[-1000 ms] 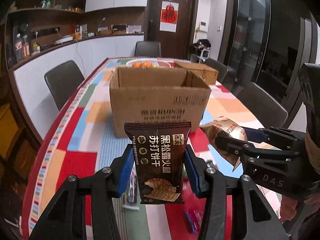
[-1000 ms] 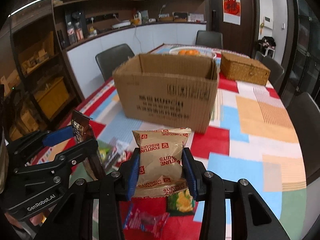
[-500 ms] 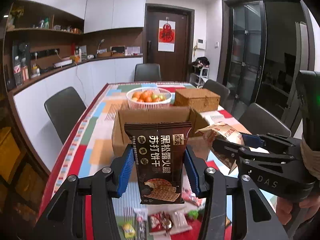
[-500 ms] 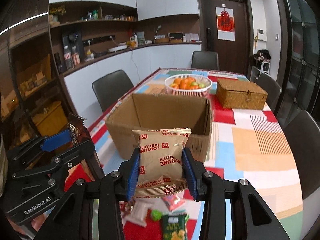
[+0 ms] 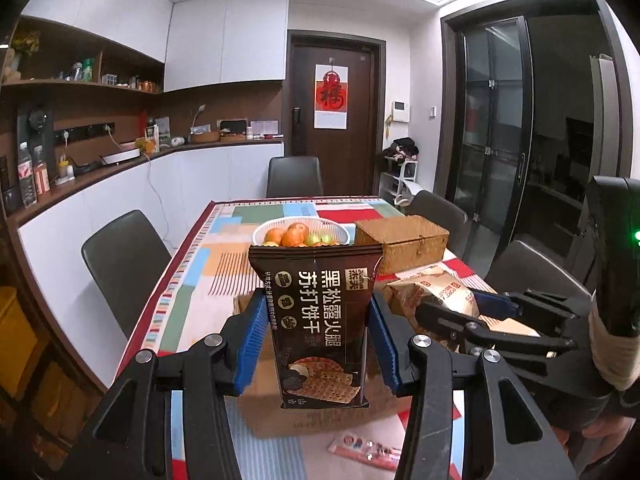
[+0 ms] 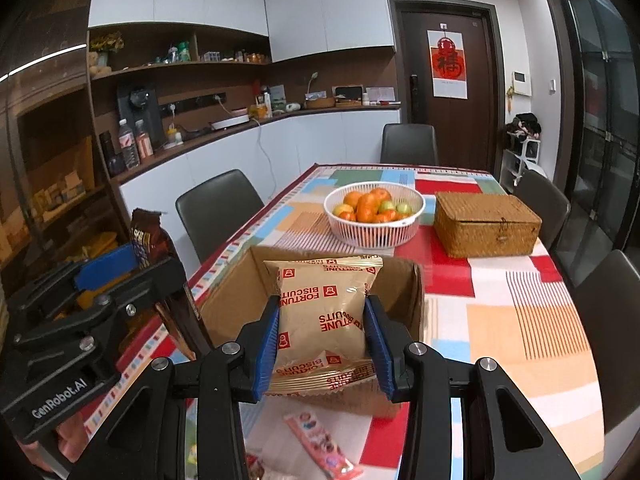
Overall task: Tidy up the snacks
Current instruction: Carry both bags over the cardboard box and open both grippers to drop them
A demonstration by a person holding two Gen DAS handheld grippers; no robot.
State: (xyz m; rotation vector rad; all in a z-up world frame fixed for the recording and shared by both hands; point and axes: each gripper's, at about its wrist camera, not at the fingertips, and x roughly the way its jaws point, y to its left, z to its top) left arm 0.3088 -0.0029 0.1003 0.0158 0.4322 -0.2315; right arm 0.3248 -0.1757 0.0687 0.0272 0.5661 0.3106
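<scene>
Dining table [image 6: 520, 320] with patchwork tablecloth runs ahead of both grippers. Open cardboard box [image 6: 236, 300] sits on it directly in front of and below the right gripper; in the left wrist view the box [image 5: 264, 404] lies below and behind the left gripper's pack. White fruit basket [image 6: 374, 214] with oranges stands beyond the box, woven lidded box [image 6: 486, 224] just right of it, both well ahead of the grippers.

Left gripper [image 5: 318, 344] is clamped on a dark brown soda cracker pack [image 5: 316, 320], blue pads pressing both side edges, pack upright, held up over the near side of the box. In the right wrist view the same gripper [image 6: 120, 276] shows at far left with the brown pack's top [image 6: 146, 236] sticking up.

Right gripper [image 6: 322, 340] is closed around a tan Fortune Biscuits pack [image 6: 324, 316], pads on both sides, print upside down, held over the box opening at its near edge. From the left wrist view that gripper [image 5: 460, 312] and the tan pack [image 5: 428, 292] sit just right of the left gripper.

Pink snack stick [image 6: 320, 444] lies on the table below the right gripper, near side of the box; also seen [image 5: 368, 450] under the left gripper.
</scene>
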